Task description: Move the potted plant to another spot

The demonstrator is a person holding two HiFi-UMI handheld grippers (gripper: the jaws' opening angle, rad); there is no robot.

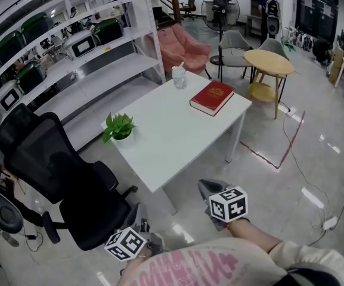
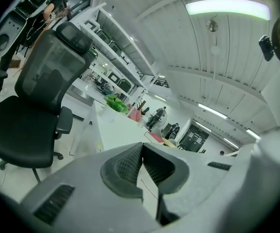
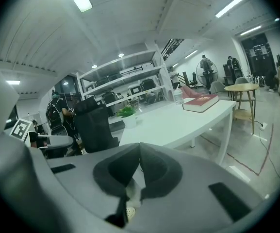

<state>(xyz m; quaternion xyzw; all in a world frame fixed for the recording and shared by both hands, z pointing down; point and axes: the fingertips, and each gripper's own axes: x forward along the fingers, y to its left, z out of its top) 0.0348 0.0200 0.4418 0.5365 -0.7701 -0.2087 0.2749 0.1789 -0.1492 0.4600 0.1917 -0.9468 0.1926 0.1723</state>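
Note:
The potted plant (image 1: 119,127), green leaves in a small white pot, stands near the left edge of the white table (image 1: 172,142). Both grippers hang low in front of the table's near corner, well short of the plant. In the head view my left gripper (image 1: 143,226) is at the bottom by the black chair, and my right gripper (image 1: 207,189) is just right of it. Each is shut with nothing between its jaws. The left gripper view shows the shut left gripper (image 2: 142,149) with the plant (image 2: 116,103) far ahead. Past the shut right gripper (image 3: 139,152), the right gripper view shows the plant (image 3: 127,114) on the table.
A red book (image 1: 212,97) lies at the table's right side and a clear bottle (image 1: 179,76) stands at its far end. A black office chair (image 1: 58,177) sits left of the table. White shelving (image 1: 70,58), a round wooden side table (image 1: 268,64) and pink and grey chairs stand behind.

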